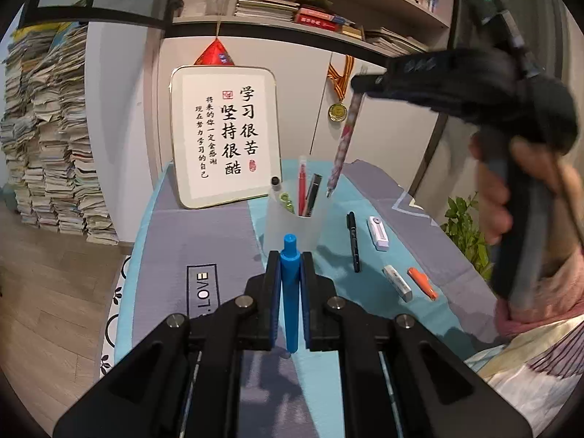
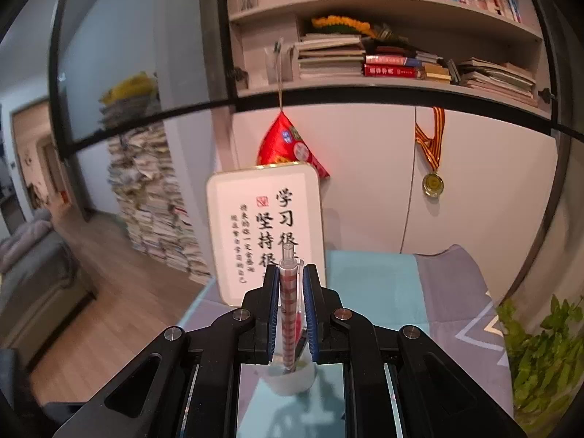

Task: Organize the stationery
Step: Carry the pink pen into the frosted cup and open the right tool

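Far to the left, tall piles of paper (image 1: 51,127) stood on the wooden floor. Next came a framed calligraphy sign (image 1: 224,135) propped upright at the back of the bench (image 1: 219,241), with a red pouch (image 1: 215,53) hanging above it.

My left tool (image 1: 291,273) was clamped on a blue pen (image 1: 291,284), its fingers pressed against the barrel on both sides and the capped end poking out past the tips. Just beyond it stood the translucent pen cup (image 1: 292,226), which held a red pen (image 1: 302,186) and a black pen (image 1: 313,193), with something green down inside that I could not make out.

Above the cup's right rim hung a pink checked pen (image 1: 343,146), tip down and tilted, not yet inside the cup. My right tool (image 1: 359,85) held it by the upper end; from that tool's own camera the right tool (image 2: 292,292) was closed narrow on the checked barrel (image 2: 290,306), with the cup (image 2: 292,379) directly underneath.

To the right of the cup, 4 things lay loose on the bench cover: a black marker (image 1: 353,241), a white correction tape (image 1: 377,233), a white eraser (image 1: 398,283) and a small orange item (image 1: 422,283) beside it. A medal (image 1: 337,109) on a striped ribbon hung on the wall behind, and a green plant (image 1: 463,230) stood at the far right, partly hidden by my hand (image 1: 511,197).
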The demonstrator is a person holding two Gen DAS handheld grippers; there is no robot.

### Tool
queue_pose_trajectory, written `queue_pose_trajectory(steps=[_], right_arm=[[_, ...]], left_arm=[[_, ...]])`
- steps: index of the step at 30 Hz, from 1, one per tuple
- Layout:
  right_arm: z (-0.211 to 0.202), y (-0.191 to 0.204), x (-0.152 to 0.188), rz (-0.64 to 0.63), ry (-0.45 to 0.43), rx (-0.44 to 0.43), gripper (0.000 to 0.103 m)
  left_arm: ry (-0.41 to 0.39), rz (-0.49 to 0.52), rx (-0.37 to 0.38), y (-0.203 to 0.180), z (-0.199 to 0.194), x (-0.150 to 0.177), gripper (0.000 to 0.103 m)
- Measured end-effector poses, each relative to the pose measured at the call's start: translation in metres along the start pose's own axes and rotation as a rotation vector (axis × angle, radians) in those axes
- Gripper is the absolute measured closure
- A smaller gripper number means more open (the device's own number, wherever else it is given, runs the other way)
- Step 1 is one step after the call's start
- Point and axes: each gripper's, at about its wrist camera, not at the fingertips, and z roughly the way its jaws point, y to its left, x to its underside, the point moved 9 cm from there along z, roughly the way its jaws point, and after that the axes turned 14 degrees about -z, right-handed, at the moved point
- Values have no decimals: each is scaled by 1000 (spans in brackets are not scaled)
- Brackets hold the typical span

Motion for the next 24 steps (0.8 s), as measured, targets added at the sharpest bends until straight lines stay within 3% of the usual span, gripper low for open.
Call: queue_pose_trajectory(steps=[10, 24], right_arm=[[36, -9, 26, 14, 79, 37, 89], [62, -2, 69, 82, 222, -65, 89]], left_arm=[[-1, -2, 22, 1, 4, -4, 95], [-6, -4, 24, -5, 1, -6, 95]])
